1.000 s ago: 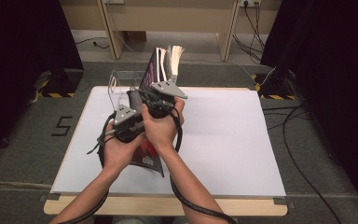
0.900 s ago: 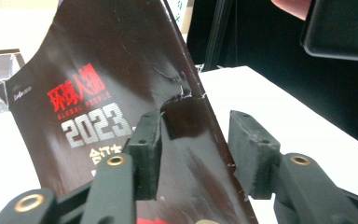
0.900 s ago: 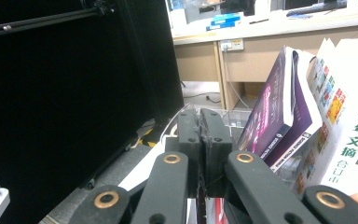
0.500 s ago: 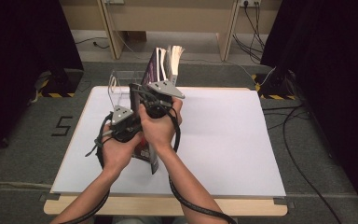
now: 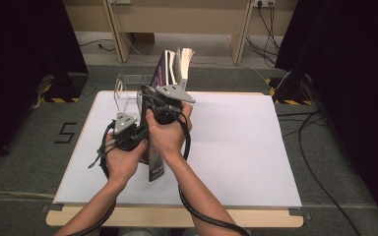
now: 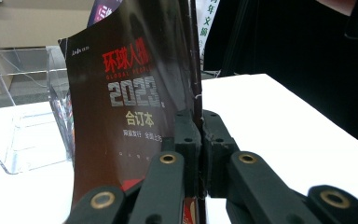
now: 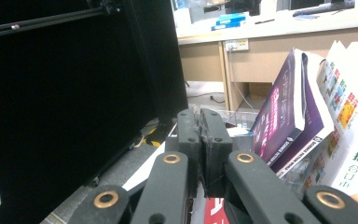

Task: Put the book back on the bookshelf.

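Observation:
A dark magazine (image 5: 155,166) with red and white lettering (image 6: 130,107) stands upright on its lower edge on the white table (image 5: 236,147). My left gripper (image 5: 137,133) grips it low on the side. Its jaws have just been closing, and they now press on the magazine's spine edge (image 6: 200,135). My right gripper (image 5: 160,106) is higher up at the magazine's top, shut (image 7: 201,135), with a thin red-printed edge (image 7: 214,211) caught between its pads. A hand wraps each gripper.
A clear acrylic stand (image 5: 127,93) sits at the table's back left (image 6: 23,135). It holds a purple book (image 7: 284,121) and a white magazine (image 7: 354,116), both leaning (image 5: 174,66). Black curtains hang on both sides. Cables trail off the front edge.
Both hands stay where they were. The magazine's lower edge has shifted slightly left on the table.

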The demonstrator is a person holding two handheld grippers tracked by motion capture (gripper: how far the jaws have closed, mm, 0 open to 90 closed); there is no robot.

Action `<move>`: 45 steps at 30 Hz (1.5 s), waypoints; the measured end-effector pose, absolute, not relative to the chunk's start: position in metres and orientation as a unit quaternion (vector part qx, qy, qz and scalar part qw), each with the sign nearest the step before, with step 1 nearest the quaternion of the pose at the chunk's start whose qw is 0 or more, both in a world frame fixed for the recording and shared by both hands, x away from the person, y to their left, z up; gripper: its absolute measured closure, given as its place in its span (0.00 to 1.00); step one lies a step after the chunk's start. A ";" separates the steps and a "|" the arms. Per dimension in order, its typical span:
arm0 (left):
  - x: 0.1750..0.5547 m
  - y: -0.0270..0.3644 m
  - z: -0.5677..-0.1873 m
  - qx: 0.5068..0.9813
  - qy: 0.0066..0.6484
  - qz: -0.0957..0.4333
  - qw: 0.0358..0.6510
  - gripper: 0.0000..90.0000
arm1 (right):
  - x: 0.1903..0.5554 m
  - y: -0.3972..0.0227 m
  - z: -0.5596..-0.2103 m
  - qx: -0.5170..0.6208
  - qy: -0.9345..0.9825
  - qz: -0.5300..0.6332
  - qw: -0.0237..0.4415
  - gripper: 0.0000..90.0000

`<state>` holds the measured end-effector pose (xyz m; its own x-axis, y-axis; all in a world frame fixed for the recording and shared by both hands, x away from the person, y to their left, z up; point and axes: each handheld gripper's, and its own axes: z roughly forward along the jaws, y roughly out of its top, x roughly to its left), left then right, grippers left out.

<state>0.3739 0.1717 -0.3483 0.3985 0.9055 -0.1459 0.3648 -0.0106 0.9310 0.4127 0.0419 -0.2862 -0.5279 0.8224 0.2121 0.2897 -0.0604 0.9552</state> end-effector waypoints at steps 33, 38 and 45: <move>0.355 0.194 -0.349 0.632 0.453 0.293 0.557 0.97 | 0.410 -0.018 -0.288 0.410 0.628 0.652 0.111 0.58; 0.352 0.204 -0.347 0.626 0.452 0.297 0.561 0.97 | 0.416 -0.040 -0.303 0.404 0.633 0.646 0.136 0.57; 0.346 0.216 -0.344 0.620 0.443 0.314 0.567 0.97 | 0.422 -0.062 -0.329 0.414 0.642 0.620 0.179 0.53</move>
<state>0.3457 0.2156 -0.3436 0.4100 0.9050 -0.1139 0.1940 0.0355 0.9804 0.4218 -0.0623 -0.3292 -0.5937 0.7533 0.2831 0.3098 -0.1107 0.9443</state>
